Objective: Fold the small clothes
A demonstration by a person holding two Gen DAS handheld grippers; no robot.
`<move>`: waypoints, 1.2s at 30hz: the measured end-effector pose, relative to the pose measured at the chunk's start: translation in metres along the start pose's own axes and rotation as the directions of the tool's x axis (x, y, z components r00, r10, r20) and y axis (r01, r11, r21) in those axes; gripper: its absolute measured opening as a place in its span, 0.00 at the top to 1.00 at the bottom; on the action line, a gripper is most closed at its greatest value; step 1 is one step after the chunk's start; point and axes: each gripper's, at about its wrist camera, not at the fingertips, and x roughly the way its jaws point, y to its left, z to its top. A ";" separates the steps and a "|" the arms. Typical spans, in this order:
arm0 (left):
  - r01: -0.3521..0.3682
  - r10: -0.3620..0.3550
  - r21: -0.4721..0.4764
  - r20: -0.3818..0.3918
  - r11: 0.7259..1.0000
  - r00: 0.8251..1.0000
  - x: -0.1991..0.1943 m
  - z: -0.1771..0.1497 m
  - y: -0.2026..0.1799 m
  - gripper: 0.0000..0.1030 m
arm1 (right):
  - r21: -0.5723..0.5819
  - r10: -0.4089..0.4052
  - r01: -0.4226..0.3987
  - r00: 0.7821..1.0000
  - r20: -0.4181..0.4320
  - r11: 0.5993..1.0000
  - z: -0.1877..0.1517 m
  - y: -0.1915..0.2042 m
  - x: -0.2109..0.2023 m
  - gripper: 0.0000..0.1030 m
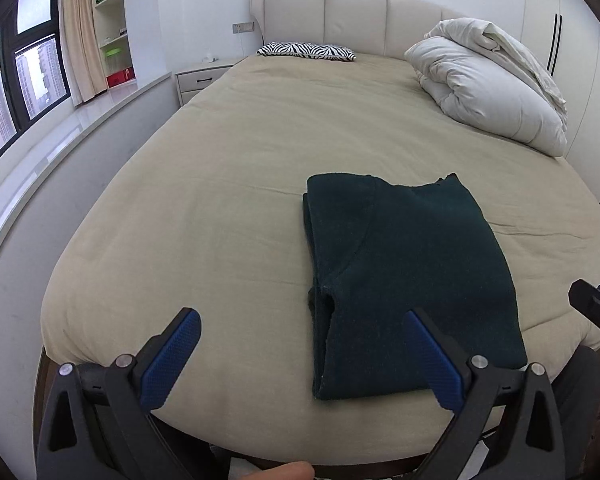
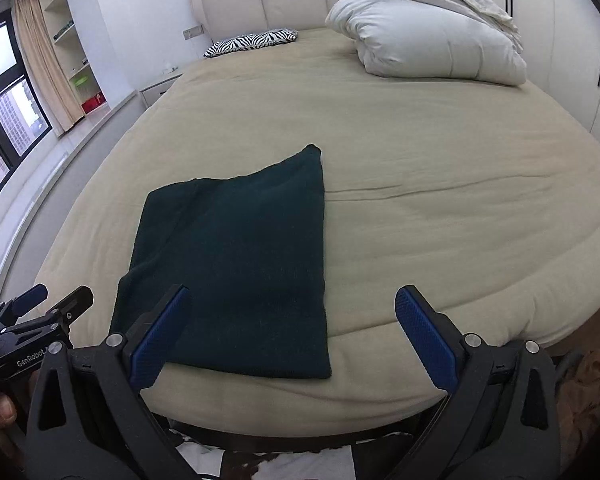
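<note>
Left wrist view: bed [image 1: 228, 168] carries the dark green garment [image 1: 404, 280], folded, at 5 o'clock near the foot edge. Left tool [image 1: 300, 356] and right tool [image 2: 292, 332] both gape wide, empty. Judged next: another fold or set aside.

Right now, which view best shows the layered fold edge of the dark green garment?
The left wrist view: the dark green garment shows its stacked left edge and an opening near the front. In the right wrist view, the same garment reads as a flat slab, its layers barely visible.
</note>
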 end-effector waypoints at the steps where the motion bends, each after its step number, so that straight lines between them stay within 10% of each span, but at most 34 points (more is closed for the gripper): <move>1: 0.000 0.000 0.001 0.000 1.000 1.000 0.000 0.000 0.000 0.00 | -0.009 -0.005 0.006 1.000 0.003 1.000 -0.001 0.002 0.001 0.00; 36: 0.006 -0.006 0.006 0.008 1.000 1.000 -0.002 -0.002 0.003 0.00 | -0.071 -0.014 0.012 1.000 -0.024 0.997 0.000 0.026 0.001 0.00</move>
